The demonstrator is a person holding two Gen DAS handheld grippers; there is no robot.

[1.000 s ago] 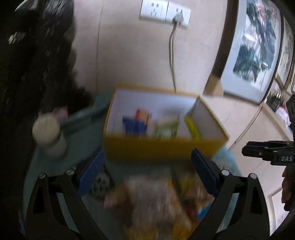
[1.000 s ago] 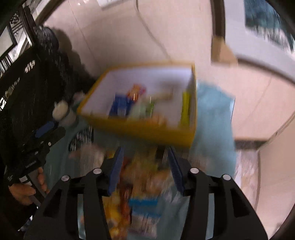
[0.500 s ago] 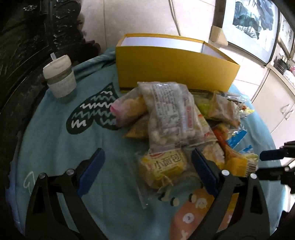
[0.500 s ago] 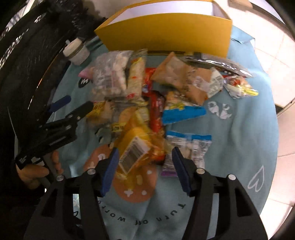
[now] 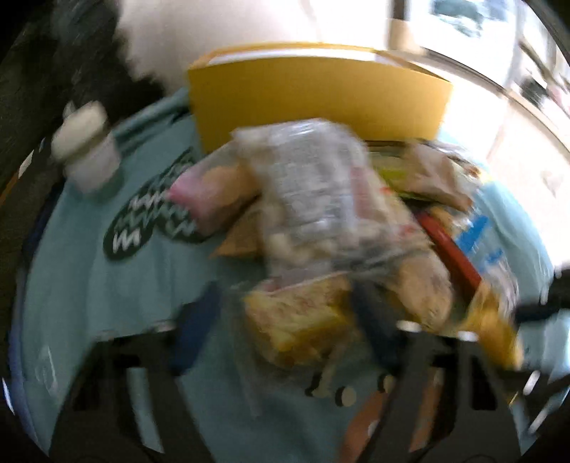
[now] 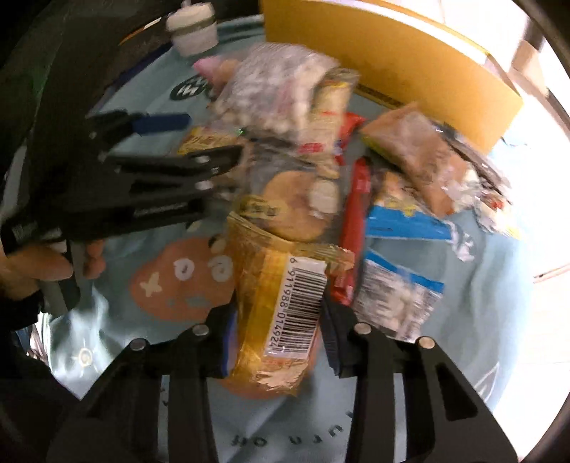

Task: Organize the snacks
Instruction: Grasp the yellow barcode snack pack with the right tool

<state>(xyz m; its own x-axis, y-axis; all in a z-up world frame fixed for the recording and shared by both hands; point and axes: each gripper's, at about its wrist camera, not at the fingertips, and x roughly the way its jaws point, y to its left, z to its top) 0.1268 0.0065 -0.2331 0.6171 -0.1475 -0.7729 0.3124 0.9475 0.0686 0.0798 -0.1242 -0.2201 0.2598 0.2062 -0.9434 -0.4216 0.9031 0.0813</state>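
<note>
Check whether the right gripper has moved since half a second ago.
Yes. The right gripper has advanced toward the yellow box and now straddles the barcoded yellow snack pack.

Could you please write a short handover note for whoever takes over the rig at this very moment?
Right gripper: open, its fingers on either side of the yellow barcode packet, not yet closed.
Left gripper: open, low over the yellow bun packet; that view is blurred.
The snack pile lies on the blue cloth in front of the yellow box.
The cup stands to the left.
Done: nothing lifted.
Left: grasp the packets and box them.
</note>
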